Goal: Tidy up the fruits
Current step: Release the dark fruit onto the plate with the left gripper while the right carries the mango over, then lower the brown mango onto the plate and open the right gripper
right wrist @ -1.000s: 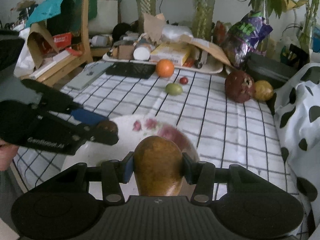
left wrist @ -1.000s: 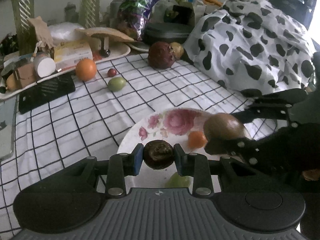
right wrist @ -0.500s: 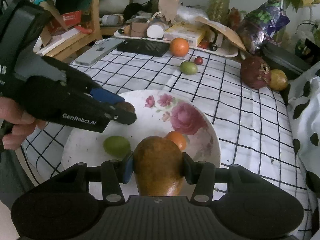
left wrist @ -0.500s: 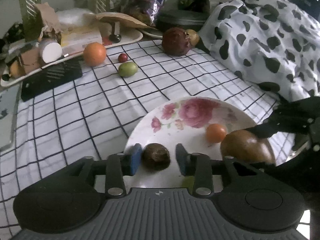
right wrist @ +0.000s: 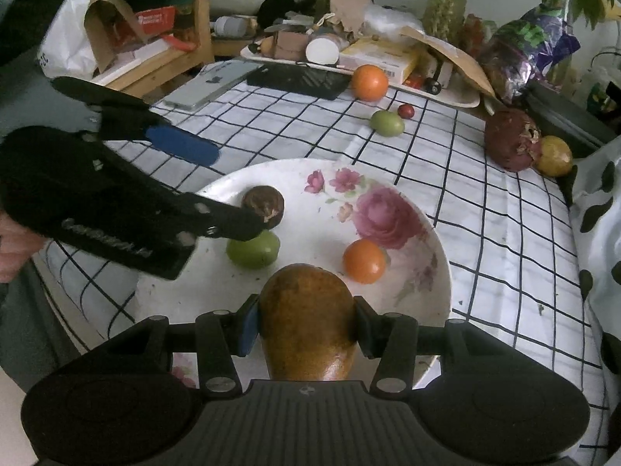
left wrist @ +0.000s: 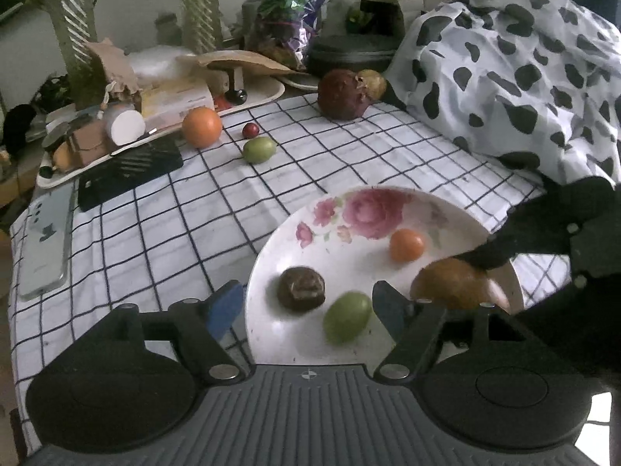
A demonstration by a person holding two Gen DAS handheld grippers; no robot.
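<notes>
While a second ago the left hand-held gripper [left wrist: 302, 306] pinched the dark wrinkled fruit [left wrist: 301, 286], its jaws have just been opening and now stand wide, pads clear of that fruit, which rests on the floral plate [left wrist: 268, 272] beside a green fruit [left wrist: 346, 320] and a small orange fruit [left wrist: 406, 245]. The right hand-held gripper [right wrist: 306, 326] clamps the brown mango [right wrist: 306, 318] above the plate's near rim, its long axis along the fingers, narrow end toward the plate.
</notes>
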